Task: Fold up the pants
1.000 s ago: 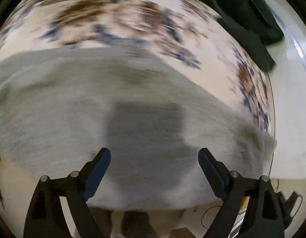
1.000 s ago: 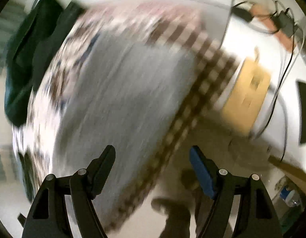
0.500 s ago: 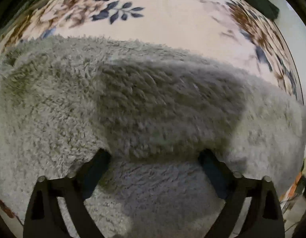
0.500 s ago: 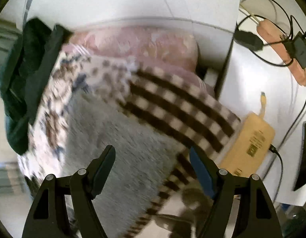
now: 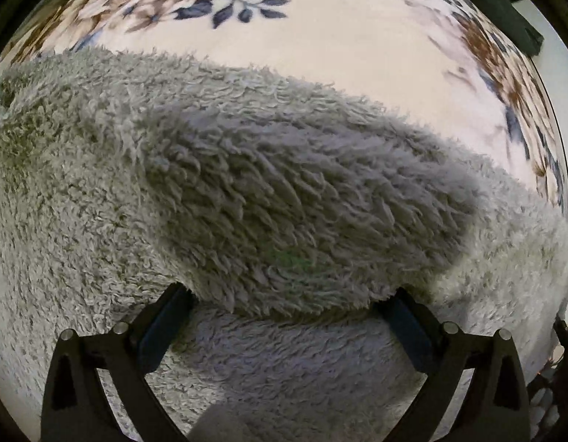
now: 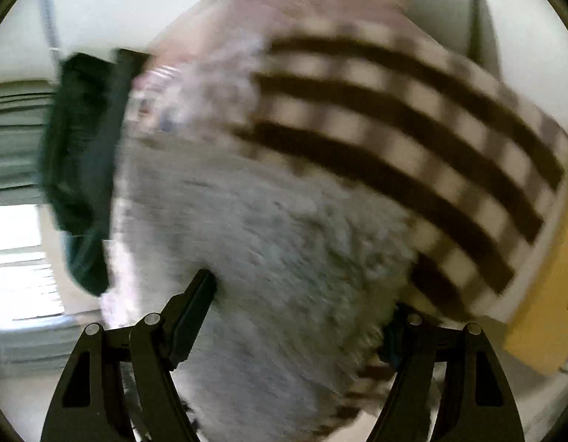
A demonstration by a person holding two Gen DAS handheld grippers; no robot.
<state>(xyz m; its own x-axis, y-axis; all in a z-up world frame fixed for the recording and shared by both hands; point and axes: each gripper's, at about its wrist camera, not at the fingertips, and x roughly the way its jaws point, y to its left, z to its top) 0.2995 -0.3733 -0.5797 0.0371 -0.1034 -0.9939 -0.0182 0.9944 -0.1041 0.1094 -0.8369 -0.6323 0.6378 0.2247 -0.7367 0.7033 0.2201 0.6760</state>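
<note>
Left gripper (image 5: 284, 294) jaws spread wide, pressed into the grey fleece pants (image 5: 247, 191); right gripper (image 6: 302, 302) jaws equally wide, fleece bulging between them, nothing clamped

No legible text, labels, brand marks, numbers or signs appear in either view. The left wrist view shows only fabric surfaces without printing. In the right wrist view, the tan cardboard box (image 6: 545, 287) at the right edge carries a small dark mark near the frame border, but it is cut off and motion-blurred and cannot be read.
</note>
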